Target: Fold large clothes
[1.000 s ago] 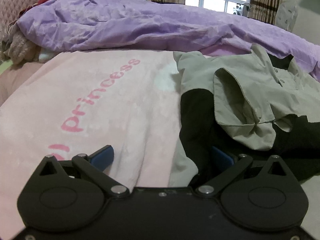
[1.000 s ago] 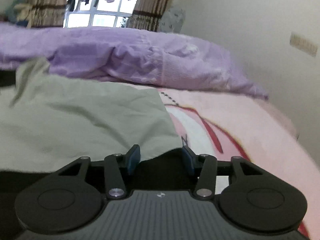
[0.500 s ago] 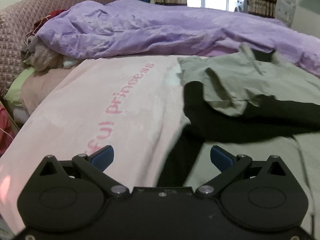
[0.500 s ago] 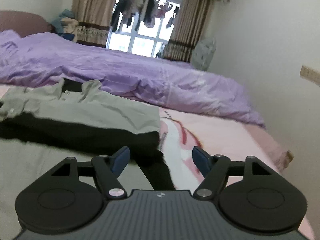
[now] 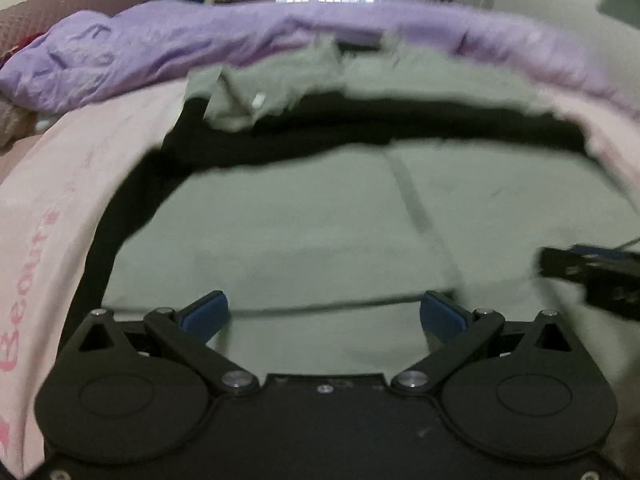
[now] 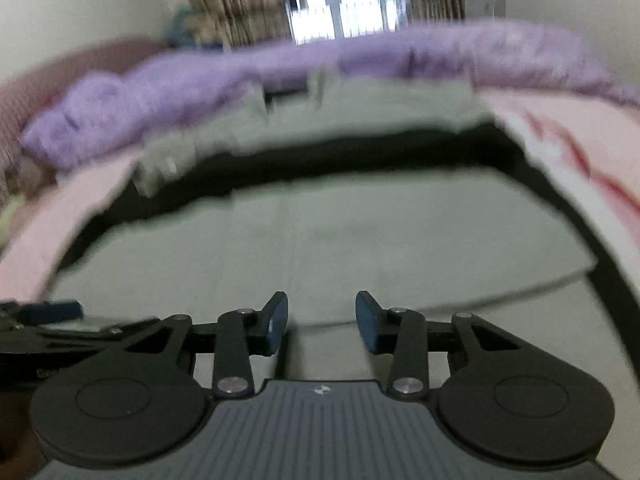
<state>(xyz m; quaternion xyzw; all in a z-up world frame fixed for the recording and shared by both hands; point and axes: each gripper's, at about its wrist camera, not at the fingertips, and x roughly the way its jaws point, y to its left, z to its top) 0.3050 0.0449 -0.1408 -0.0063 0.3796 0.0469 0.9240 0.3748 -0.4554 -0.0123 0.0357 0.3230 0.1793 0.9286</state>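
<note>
A large grey-green garment with black parts [image 5: 304,216] lies spread on the pink blanket [image 5: 60,184]; its collar end is at the far side, by the purple duvet. It fills the right wrist view too [image 6: 360,232]. My left gripper [image 5: 324,314] is open and empty above the garment's near part. My right gripper [image 6: 322,320] is open and empty over the same near part. Each gripper shows at the edge of the other's view: the right one [image 5: 592,272], the left one [image 6: 44,316]. Both views are blurred.
A crumpled purple duvet [image 5: 168,48] lies along the far side of the bed. A quilted headboard [image 5: 48,12] and pillows are at the far left. A window with curtains [image 6: 340,4] is behind. A pale wall stands at the right.
Both grippers have pulled back and risen toward the garment's near end, so more of it shows. The right jaws have narrowed. The garment now lies flatter than a second ago.
</note>
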